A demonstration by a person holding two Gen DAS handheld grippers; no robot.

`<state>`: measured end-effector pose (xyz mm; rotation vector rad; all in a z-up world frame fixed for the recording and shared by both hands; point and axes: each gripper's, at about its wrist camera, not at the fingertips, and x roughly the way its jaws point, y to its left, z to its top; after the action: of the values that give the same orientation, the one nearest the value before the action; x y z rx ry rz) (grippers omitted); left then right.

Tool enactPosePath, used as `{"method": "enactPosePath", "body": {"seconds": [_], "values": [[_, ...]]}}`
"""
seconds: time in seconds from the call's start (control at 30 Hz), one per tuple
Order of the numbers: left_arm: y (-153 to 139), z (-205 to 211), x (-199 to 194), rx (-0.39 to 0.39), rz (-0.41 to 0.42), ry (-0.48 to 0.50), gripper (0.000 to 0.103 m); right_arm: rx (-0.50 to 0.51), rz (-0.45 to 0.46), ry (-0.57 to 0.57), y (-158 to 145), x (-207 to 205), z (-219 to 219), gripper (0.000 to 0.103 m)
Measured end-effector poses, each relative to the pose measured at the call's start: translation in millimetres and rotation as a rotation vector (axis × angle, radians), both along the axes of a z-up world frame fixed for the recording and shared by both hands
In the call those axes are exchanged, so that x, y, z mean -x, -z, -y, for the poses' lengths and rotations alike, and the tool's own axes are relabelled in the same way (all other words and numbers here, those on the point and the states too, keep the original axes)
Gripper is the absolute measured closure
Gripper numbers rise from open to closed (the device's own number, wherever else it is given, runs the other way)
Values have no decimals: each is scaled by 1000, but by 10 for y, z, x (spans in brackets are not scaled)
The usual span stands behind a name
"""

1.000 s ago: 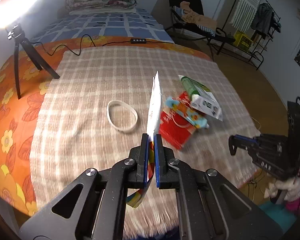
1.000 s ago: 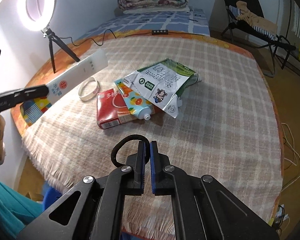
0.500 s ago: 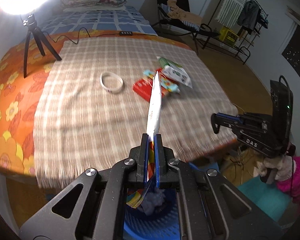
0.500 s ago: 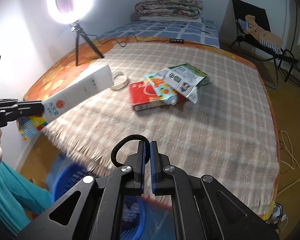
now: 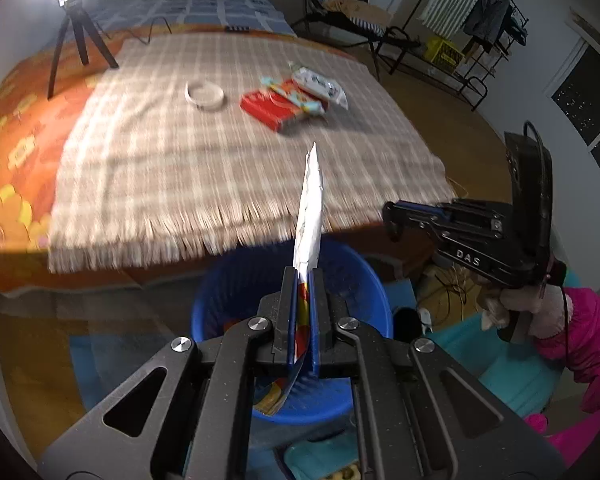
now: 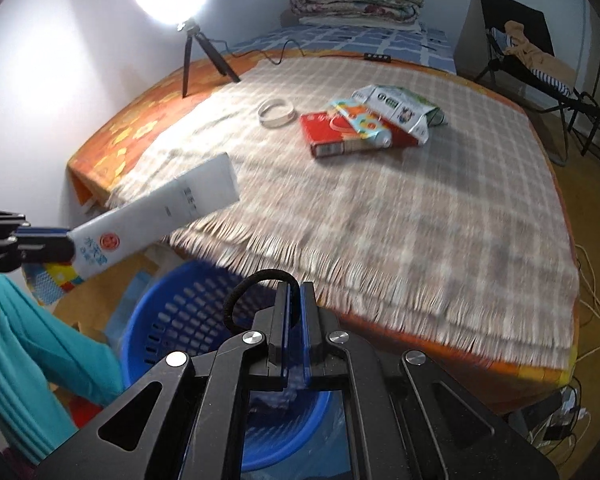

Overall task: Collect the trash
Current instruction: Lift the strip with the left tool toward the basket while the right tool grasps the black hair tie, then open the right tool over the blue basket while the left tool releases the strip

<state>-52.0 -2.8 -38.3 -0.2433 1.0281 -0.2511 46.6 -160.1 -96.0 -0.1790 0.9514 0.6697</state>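
While left gripper (image 5: 303, 280) clamps wrapper (image 5: 310, 216) — above basket (image 5: 236, 280)

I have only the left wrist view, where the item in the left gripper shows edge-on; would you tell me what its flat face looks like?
Observer: In the right wrist view, the white packet in the left gripper is broad and flat, with a round red logo and blue print near the clamped end.
Operator: Thank you. Is the right gripper carrying anything?
Observer: Yes, the right gripper is shut on a black elastic loop that curls out to its left.
Operator: And is it above the blue basket?
Observer: The blue basket shows directly below its fingers, with its slotted wall in view.
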Motion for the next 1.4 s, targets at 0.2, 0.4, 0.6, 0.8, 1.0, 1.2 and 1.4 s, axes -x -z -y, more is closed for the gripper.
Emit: {"method": "enactPosePath", "body": {"seconds": [0.2,0.4,0.6,0.8,1.0,1.2,1.4], "values": [[237,121,126,11,-58,26,100,26,-26,-19,184,143,-37,100],[478,125,172,16,-114,34,100,49,-56,-32,325,202,-78,100],[760,129,156,0,-185,35,100,73,-92,-51,477,248,-162,100],[938,145,92,-19,-225,35,100,100,-129,-75,632,300,-229,100],[1010,220,31,-61,-233,46,100,110,-171,-79,746,309,-242,100],[993,297,-9,-107,-212,54,100,106,-197,-86,779,303,-267,100],[1016,302,-56,-124,-227,40,100,126,-233,-71,852,277,-265,100]]}}
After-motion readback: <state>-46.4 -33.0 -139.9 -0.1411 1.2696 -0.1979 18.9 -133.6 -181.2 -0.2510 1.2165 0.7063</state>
